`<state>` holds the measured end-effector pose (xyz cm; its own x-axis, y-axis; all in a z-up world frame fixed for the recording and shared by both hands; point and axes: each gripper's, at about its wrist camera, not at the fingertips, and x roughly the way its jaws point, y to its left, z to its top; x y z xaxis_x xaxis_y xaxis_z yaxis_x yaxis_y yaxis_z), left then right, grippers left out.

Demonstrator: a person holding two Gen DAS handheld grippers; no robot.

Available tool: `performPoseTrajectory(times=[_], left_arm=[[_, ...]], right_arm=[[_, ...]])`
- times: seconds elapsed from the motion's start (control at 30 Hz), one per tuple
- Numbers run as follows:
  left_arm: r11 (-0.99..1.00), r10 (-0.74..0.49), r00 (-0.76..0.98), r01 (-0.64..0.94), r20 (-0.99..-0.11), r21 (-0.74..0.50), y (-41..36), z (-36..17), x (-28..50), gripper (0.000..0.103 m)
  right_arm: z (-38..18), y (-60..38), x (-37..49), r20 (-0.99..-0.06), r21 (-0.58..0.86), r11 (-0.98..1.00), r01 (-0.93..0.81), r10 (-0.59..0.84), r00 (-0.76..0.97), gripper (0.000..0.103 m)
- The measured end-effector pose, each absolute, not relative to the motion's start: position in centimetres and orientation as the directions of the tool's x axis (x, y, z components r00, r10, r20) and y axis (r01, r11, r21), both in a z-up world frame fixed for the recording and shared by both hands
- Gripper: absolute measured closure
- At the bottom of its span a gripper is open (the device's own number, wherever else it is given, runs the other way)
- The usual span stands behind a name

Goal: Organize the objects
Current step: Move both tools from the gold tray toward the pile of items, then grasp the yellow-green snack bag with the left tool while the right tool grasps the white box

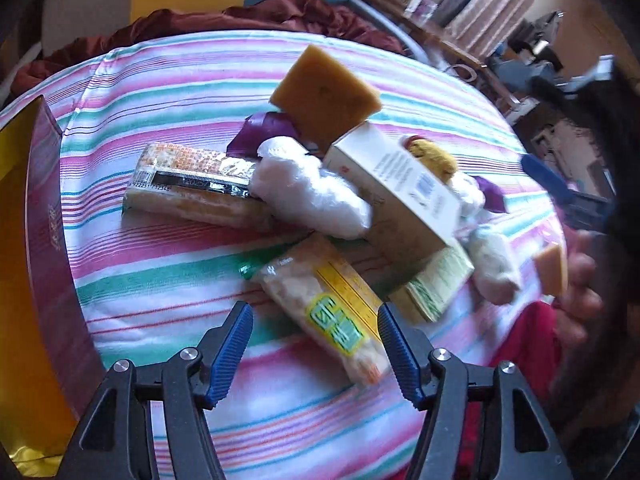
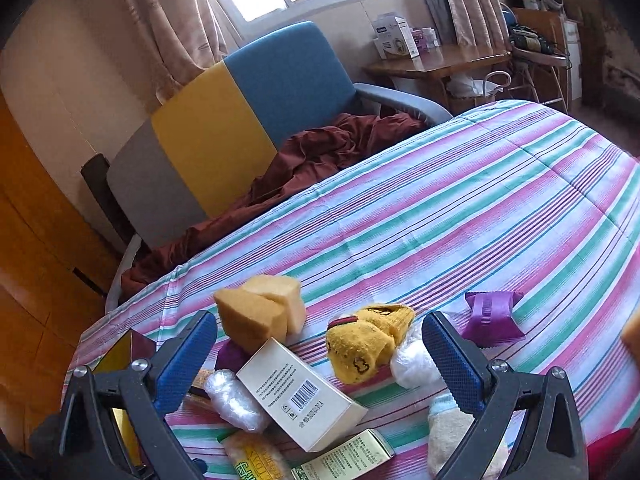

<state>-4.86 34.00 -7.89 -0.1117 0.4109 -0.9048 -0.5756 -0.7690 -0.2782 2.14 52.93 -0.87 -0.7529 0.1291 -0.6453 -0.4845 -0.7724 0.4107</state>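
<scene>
Striped bedsheet (image 1: 168, 272) carries the pile. Between the left tool's (image 1: 316, 344) spread blue pads, untouched, lies a yellow-labelled snack packet (image 1: 328, 312); a white carton (image 1: 396, 196) sits beyond it. Ahead of the right tool (image 2: 320, 364) (also spread, holding nothing) lie the same carton (image 2: 300, 396), a yellow sock (image 2: 368, 344) and sponges (image 2: 260, 316).

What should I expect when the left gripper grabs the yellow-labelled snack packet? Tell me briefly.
The snack packet looks like glossy plastic film, so it may slip against the pads. Its lumpy filling suggests it will sag or crunch if squeezed hard. It lies flat on the striped sheet, so rolling seems unlikely, and it looks light for its size.
</scene>
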Motion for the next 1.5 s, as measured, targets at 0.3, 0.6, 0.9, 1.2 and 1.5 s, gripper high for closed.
performPoseTrajectory(times=[0.3, 0.6, 0.9, 1.2, 1.5], left_arm=[[-0.773, 0.363, -0.207, -0.612, -0.908, -0.169, 36.5, -9.2, -4.5, 0.039], [-0.683, 0.423, -0.246, -0.719, -0.872, -0.128, 31.1, -8.6, -1.0, 0.050], [-0.639, 0.458, -0.271, -0.762, -0.847, -0.102, 24.7, -8.5, 2.5, 0.050], [-0.636, 0.491, -0.280, -0.762, -0.825, -0.121, 24.6, -8.6, 2.2, 0.050], [-0.631, 0.520, -0.293, -0.765, -0.802, -0.130, 25.6, -8.8, 1.9, 0.050]], right_arm=[[-1.2, 53.2, 2.0, -0.650, 0.425, -0.767, -0.480, 0.109, -0.752, 0.000], [-1.8, 52.4, 1.1, -0.688, 0.400, -0.795, -0.455, 0.067, -0.722, 0.000], [-3.5, 49.6, -1.1, -0.765, 0.318, -0.873, -0.369, -0.007, -0.644, 0.000], [-5.6, 47.3, -2.6, -0.854, 0.108, -0.940, -0.324, 0.079, -0.514, 0.007], [-7.4, 46.0, -3.5, -0.893, -0.027, -0.968, -0.250, 0.135, -0.429, 0.048]])
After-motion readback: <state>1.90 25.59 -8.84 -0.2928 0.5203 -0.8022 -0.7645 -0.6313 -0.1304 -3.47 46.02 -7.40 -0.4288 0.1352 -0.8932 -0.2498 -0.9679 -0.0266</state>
